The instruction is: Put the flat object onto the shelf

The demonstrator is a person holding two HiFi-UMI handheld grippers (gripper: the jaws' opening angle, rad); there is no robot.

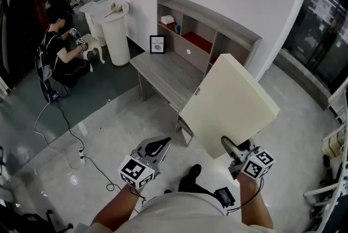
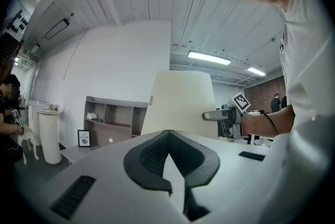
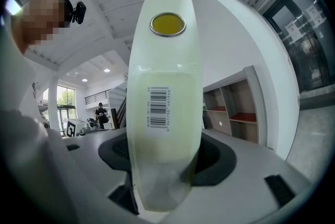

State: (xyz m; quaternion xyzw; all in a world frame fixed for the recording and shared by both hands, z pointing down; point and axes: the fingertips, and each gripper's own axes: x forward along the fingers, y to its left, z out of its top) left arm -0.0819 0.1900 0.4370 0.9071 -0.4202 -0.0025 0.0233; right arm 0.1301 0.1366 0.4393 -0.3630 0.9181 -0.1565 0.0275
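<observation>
A flat cream board [image 1: 228,104] stands on edge, tilted, over the floor in front of me. My right gripper [image 1: 231,145] is shut on its near lower edge. In the right gripper view the board's edge [image 3: 166,113], with a barcode label and a yellow dot, fills the space between the jaws. My left gripper [image 1: 160,143] hangs to the left of the board and apart from it, jaws together, nothing in them. The left gripper view shows the board [image 2: 180,102] and the right gripper [image 2: 209,115] ahead. The grey shelf unit [image 1: 206,36] with open compartments stands against the wall, above a grey desk [image 1: 168,74].
A person [image 1: 62,55] crouches at the far left by a white round pedestal [image 1: 117,30]. A framed picture [image 1: 157,44] leans at the desk's back. Cables [image 1: 70,134] trail over the floor at left. Glass doors [image 1: 326,25] and a white rack [image 1: 331,172] line the right side.
</observation>
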